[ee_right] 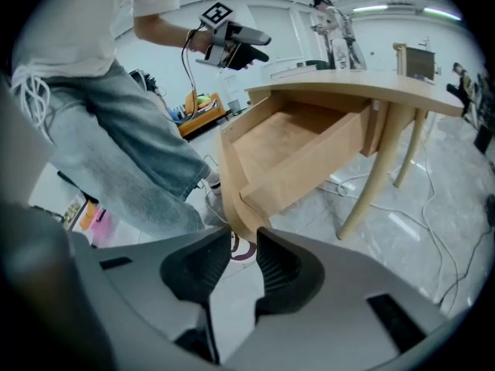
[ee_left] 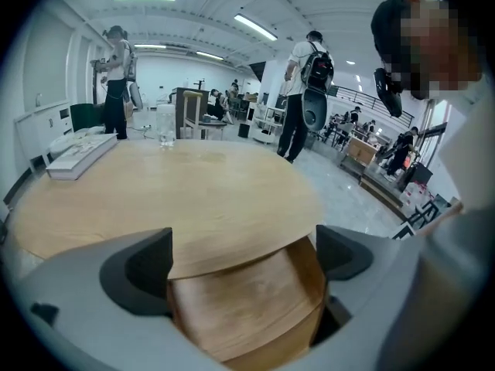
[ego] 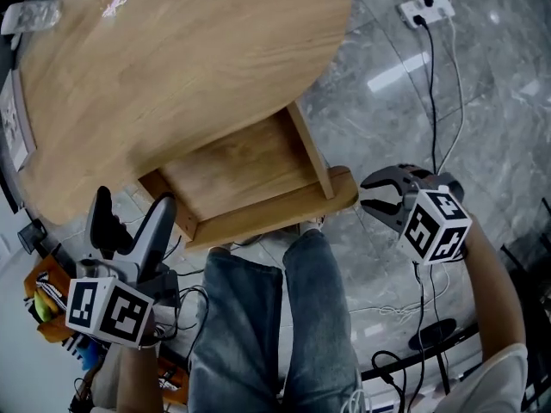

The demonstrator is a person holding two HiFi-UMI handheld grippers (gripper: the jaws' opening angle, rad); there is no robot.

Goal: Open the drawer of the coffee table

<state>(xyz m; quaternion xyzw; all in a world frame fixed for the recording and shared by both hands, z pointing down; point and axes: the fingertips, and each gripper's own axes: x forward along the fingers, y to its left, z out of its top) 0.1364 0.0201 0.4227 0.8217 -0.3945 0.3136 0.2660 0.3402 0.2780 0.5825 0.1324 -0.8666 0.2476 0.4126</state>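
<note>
The round wooden coffee table [ego: 172, 67] fills the upper left of the head view. Its drawer [ego: 241, 170] stands pulled out toward me, empty inside. My right gripper [ego: 377, 198] hovers just off the right end of the drawer front [ego: 275, 213], jaws a narrow gap apart with nothing between them. In the right gripper view the drawer front's corner [ee_right: 232, 199] lies just beyond that gripper [ee_right: 244, 253]. My left gripper [ego: 131, 220] is held at the drawer's left side, jaws wide open and empty. The left gripper [ee_left: 247, 257] looks over the table top [ee_left: 170, 199] and down into the drawer [ee_left: 247, 308].
My legs in jeans [ego: 267, 317] stand right in front of the drawer. Cables [ego: 433, 101] run over the grey floor from a power strip [ego: 426, 9]. A slanted table leg [ee_right: 379, 176] stands behind the drawer. A white box [ee_left: 77, 154] lies on the table; people [ee_left: 305, 91] stand beyond.
</note>
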